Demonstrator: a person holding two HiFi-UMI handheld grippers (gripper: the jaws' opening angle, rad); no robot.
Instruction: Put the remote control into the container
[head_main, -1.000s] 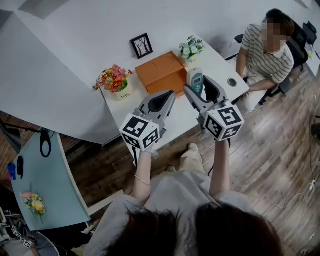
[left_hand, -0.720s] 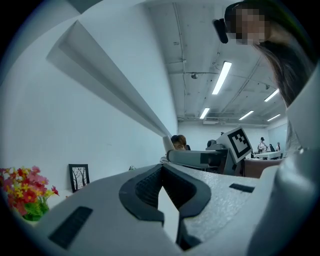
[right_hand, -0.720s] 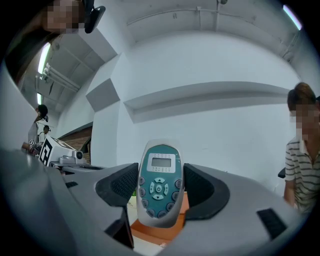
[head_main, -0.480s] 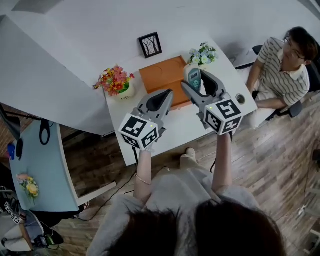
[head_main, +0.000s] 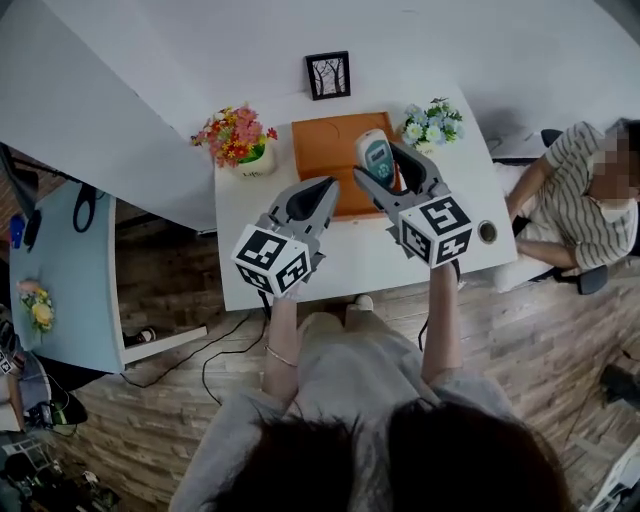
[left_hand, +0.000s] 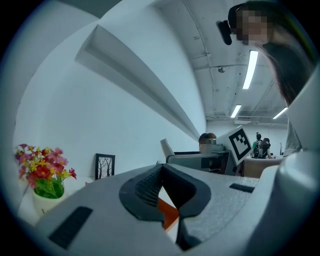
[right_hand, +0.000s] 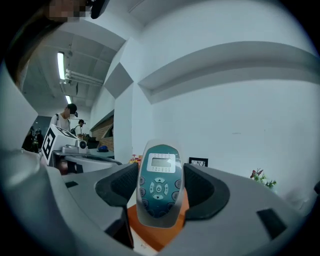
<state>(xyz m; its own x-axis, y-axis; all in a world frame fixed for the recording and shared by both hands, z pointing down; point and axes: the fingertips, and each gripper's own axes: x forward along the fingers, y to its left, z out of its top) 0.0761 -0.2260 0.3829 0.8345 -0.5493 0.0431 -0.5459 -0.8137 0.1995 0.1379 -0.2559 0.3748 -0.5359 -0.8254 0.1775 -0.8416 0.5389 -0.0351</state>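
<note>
My right gripper (head_main: 392, 166) (right_hand: 159, 190) is shut on the remote control (head_main: 375, 157) (right_hand: 159, 184), a white and teal handset with a small screen and round buttons, held upright. It hangs over the right part of the orange container (head_main: 330, 152) (right_hand: 159, 227), a flat open tray on the white table (head_main: 250, 260). My left gripper (head_main: 312, 203) (left_hand: 162, 200) is shut with nothing in it, raised above the table just left of the container's front edge; a strip of orange (left_hand: 167, 212) shows behind its jaws.
A pot of red and yellow flowers (head_main: 236, 140) (left_hand: 42, 175) stands left of the container, a small framed picture (head_main: 329, 75) (left_hand: 104, 166) behind it, and a white-blue bouquet (head_main: 432, 122) to its right. A person in a striped shirt (head_main: 590, 205) sits by the table's right end.
The head camera has swung, so the table sits more squarely in view. My right gripper with the remote has stayed over the container's right part; my left gripper keeps its place beside it.
</note>
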